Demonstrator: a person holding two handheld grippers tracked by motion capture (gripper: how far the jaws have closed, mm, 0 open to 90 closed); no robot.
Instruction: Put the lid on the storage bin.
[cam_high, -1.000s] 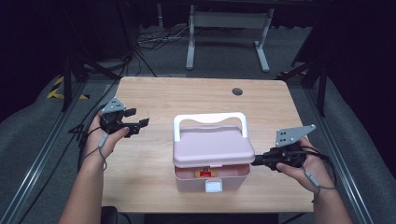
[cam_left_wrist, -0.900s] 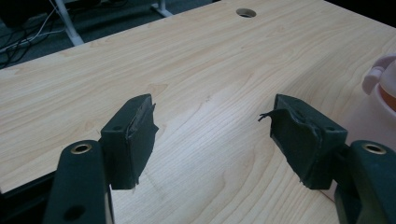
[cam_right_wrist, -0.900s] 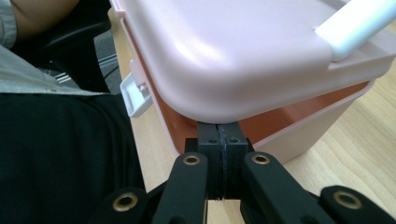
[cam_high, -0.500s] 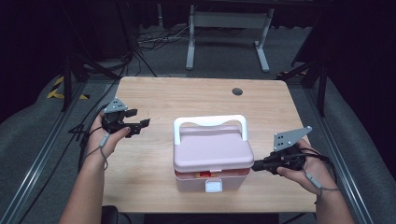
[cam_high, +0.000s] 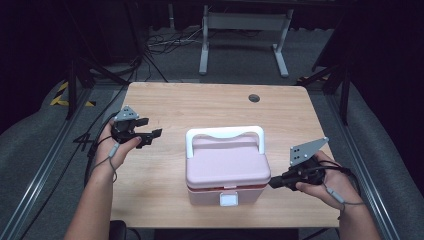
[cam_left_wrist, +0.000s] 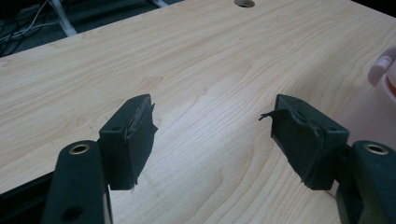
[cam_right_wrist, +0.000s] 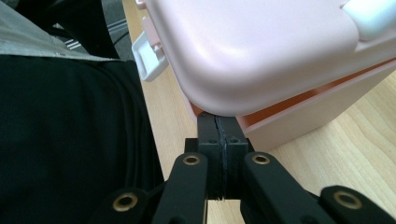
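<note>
Below the middle of the high view sits a pink lidded box (cam_high: 227, 167) on the wooden bench (cam_high: 210, 107), its white handle (cam_high: 225, 134) arched over the lid toward the far side and its white latch (cam_high: 229, 199) facing us at the near edge. Our right gripper (cam_high: 276, 182) lies low at the box's lower right corner, and in the right gripper view its fingers (cam_right_wrist: 217, 128) are pressed flat together, their tips pushed into the thin orange gap between lid and base at that corner. We judge the lid is already unlatched and slightly raised, so the coming move turns on this wedge: the lid lies straight ahead of and above the closed fingers, and lifting from here would pry it upward. Our left gripper (cam_high: 152, 135) hovers over bare wood at the left of the frame, well apart from the box, its fingers (cam_left_wrist: 128, 135) spread wide with nothing between them. The right hand is plainly the nearer one; the box's long axis runs left to right across the frame.
</note>
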